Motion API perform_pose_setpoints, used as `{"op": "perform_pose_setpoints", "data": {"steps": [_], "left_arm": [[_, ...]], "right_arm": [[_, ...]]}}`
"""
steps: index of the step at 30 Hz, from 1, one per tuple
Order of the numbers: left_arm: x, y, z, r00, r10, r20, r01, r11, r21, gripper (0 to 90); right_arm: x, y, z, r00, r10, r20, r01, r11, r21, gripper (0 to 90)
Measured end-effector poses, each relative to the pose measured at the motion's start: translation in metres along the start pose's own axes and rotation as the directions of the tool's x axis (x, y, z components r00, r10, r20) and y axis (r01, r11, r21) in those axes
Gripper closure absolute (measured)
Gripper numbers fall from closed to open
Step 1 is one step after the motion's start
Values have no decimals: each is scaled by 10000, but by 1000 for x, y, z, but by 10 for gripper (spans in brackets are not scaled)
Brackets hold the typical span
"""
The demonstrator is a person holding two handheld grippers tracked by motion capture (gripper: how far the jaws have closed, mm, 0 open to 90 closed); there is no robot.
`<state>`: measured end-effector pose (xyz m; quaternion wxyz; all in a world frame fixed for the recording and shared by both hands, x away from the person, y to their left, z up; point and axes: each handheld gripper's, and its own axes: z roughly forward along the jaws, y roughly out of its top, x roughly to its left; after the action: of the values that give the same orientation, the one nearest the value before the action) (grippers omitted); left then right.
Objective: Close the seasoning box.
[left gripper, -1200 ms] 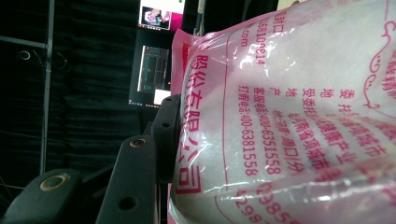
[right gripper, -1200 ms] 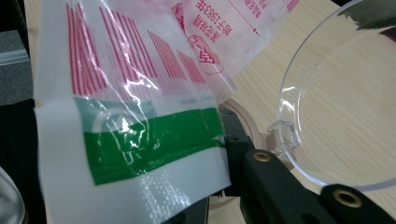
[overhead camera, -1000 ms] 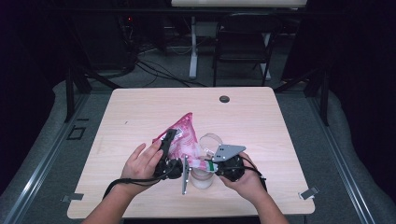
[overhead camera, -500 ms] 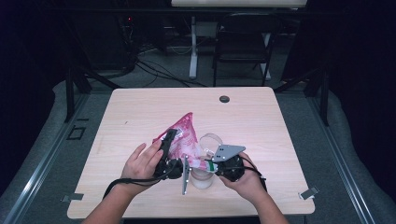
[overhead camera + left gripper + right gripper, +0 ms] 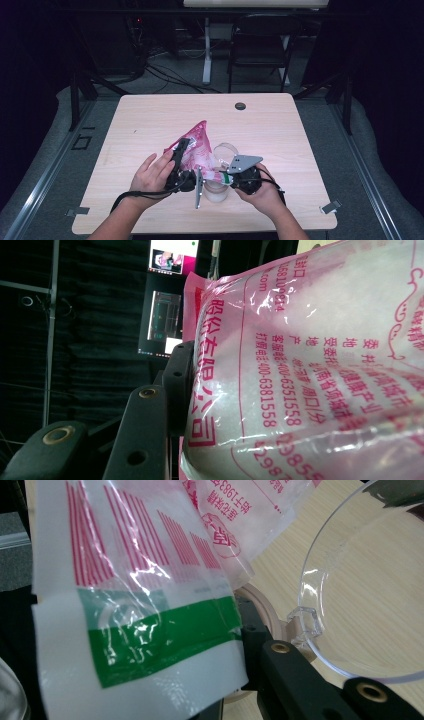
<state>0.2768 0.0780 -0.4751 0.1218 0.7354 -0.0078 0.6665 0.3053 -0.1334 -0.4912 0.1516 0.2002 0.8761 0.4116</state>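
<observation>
1. As I read it, my left gripper clamps the pink bag, which lies propped mid-table, soft, grain-filled, fairly heavy.
2. Its film looks slick; I'd hold the seam.
3. My right gripper pinches the bag's bottom corner, probably, beside the brittle clear cup.

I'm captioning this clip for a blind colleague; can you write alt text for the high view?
A person at a pale wooden table holds a pink plastic bag between two tools: the left hand-held gripper grips its side, the right hand-held gripper its corner. A clear round container sits beneath.
</observation>
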Motion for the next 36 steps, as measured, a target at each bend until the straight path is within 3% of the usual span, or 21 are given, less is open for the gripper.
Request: {"op": "perform_pose_setpoints", "data": {"steps": [36], "left_arm": [[2,2,-1,10000,40,-48,-41,10000,-39,609]], "right_arm": [[-1,0,0,10000,42,-7,-42,10000,-19,900]]}}
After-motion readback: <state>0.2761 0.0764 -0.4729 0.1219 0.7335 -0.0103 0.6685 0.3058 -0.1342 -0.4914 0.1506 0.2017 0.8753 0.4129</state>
